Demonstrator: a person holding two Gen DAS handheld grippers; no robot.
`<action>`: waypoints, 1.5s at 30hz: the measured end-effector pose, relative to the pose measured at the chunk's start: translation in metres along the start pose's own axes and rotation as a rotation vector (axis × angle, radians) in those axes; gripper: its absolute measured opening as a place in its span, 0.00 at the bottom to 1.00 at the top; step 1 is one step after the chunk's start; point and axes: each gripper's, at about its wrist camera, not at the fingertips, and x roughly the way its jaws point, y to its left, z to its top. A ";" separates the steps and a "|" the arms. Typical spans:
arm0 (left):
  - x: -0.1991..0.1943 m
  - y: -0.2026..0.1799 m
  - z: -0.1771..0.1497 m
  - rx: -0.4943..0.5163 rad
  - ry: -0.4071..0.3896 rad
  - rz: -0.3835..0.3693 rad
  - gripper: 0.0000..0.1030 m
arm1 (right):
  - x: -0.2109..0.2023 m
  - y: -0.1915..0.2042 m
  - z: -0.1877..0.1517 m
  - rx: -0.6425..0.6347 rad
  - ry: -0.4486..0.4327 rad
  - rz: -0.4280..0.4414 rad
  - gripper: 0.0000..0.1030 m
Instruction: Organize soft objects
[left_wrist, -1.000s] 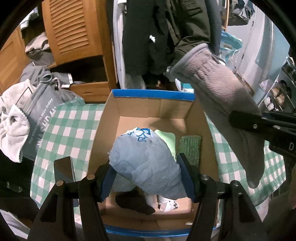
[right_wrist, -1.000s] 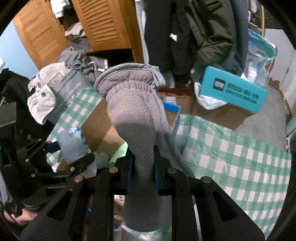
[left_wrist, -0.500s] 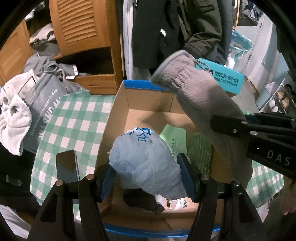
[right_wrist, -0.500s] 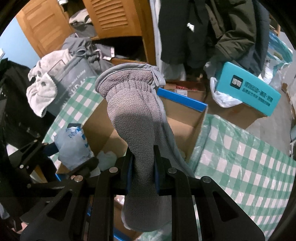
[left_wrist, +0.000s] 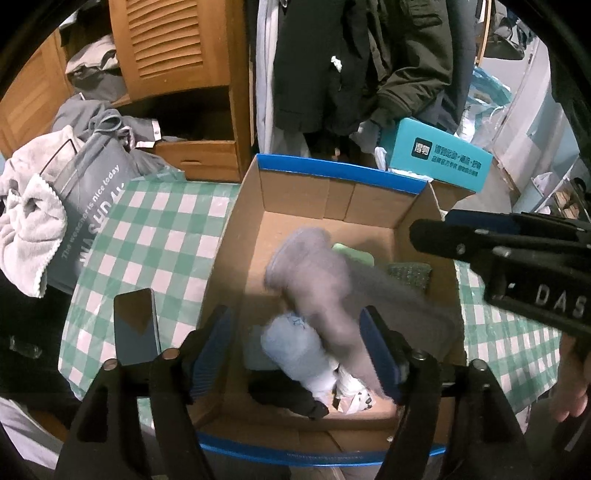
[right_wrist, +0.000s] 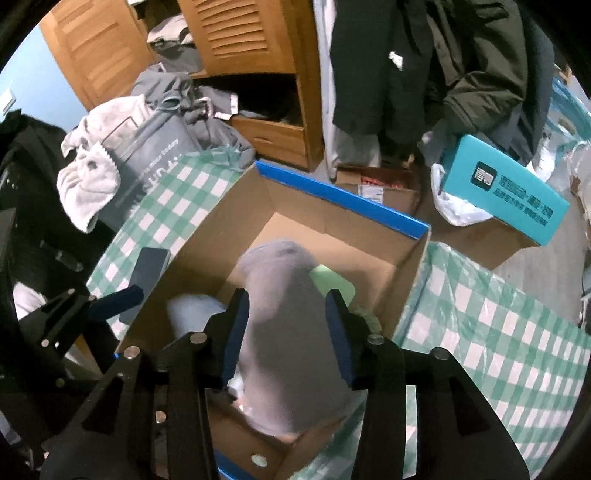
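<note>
Both things I was carrying a second ago have left my grippers: the pale blue bag (left_wrist: 295, 350) that sat clamped in my left gripper (left_wrist: 295, 350) now lies in the cardboard box (left_wrist: 295, 192), and the grey mitten (left_wrist: 332, 288) that my right gripper (right_wrist: 288, 332) pinched is dropping in on top of it, blurred with motion.

Far left, a whitish towel (left_wrist: 29, 229) and a grey printed bag (left_wrist: 96, 206) lie at the edge of the green checked tablecloth (left_wrist: 155, 236). A dark phone (left_wrist: 136, 332) lies on the cloth just beside the box's left wall.

My left gripper's jaws are opening, wide apart over the near half of the box; the bag and mitten lie below them, untouched by the pads. In the box I also see something black (left_wrist: 288, 398) at the near wall, a light green piece (left_wrist: 354, 254) and a dark green textured piece (left_wrist: 410, 273) towards the far right.

My right gripper's jaws are opening too, with the mitten between them; I cannot tell if the pads touch it. Beyond the box, far right, lies a teal carton (left_wrist: 439, 162).
</note>
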 end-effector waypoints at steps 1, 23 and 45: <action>-0.002 -0.001 0.000 0.000 -0.003 -0.002 0.78 | -0.002 -0.002 0.000 0.007 -0.003 0.000 0.43; -0.051 -0.041 0.000 0.078 -0.073 -0.016 0.84 | -0.088 -0.037 -0.034 0.086 -0.129 -0.029 0.63; -0.073 -0.083 0.002 0.150 -0.164 -0.003 0.86 | -0.138 -0.073 -0.082 0.098 -0.219 -0.119 0.64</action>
